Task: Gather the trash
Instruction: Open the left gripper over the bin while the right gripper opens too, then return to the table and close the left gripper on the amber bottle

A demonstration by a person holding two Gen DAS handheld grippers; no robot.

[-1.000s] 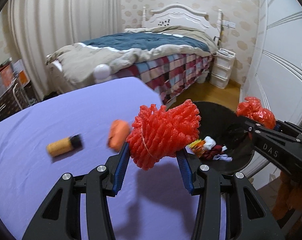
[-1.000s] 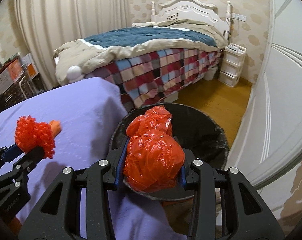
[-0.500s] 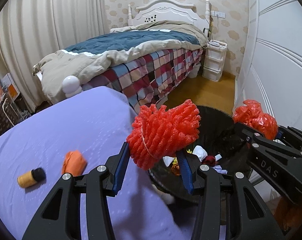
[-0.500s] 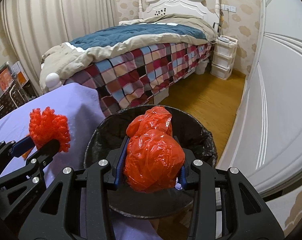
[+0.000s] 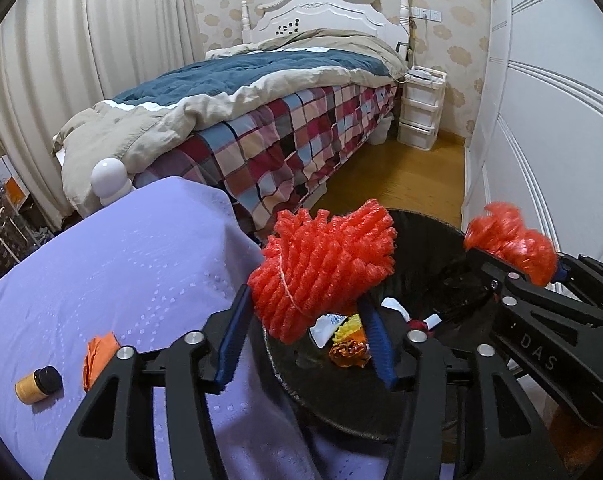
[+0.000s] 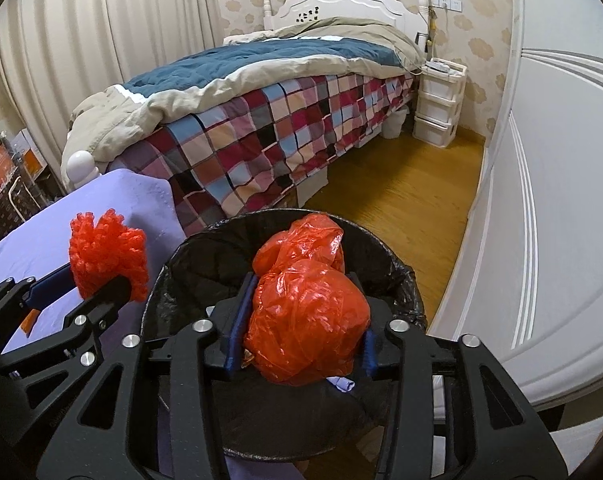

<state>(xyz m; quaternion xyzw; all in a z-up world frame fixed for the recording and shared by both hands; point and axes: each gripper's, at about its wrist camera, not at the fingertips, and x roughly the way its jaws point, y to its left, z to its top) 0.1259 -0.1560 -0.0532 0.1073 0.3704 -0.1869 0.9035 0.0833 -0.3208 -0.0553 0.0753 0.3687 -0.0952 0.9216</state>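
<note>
From the left wrist view, the left tool point(image 5: 309, 344) hangs at the near rim of the black-lined trash bin point(image 5: 433, 236), its jaws opening with the red foam net point(image 5: 325, 268) between the blue pads. The net looks to lean against the left pad, while a gap shows at the right one, though its bulk hides the exact contact. In the bin lie wrappers and scraps point(image 5: 345, 340). To the left, the table point(image 5: 113, 264) under its purple cloth carries a crumpled orange scrap point(image 5: 99, 356) and a small yellow bottle with a black cap point(image 5: 37, 384), lying near each other. At the right edge the right tool point(image 5: 517, 268) reaches over the bin with the red plastic bag point(image 5: 509, 240).

From the right wrist view, the right tool point(image 6: 301, 344) is directly above the bin point(image 6: 397, 272), jaws opening, the red plastic bag point(image 6: 305, 316) bulging between the pads and touching both. The left tool point(image 6: 97, 280) shows at the left with the foam net point(image 6: 107, 252) over the table edge point(image 6: 141, 196). Behind stand a bed with a checked cover point(image 6: 269, 128) and a white drawer unit point(image 6: 437, 104) on the wooden floor point(image 6: 401, 196).
</note>
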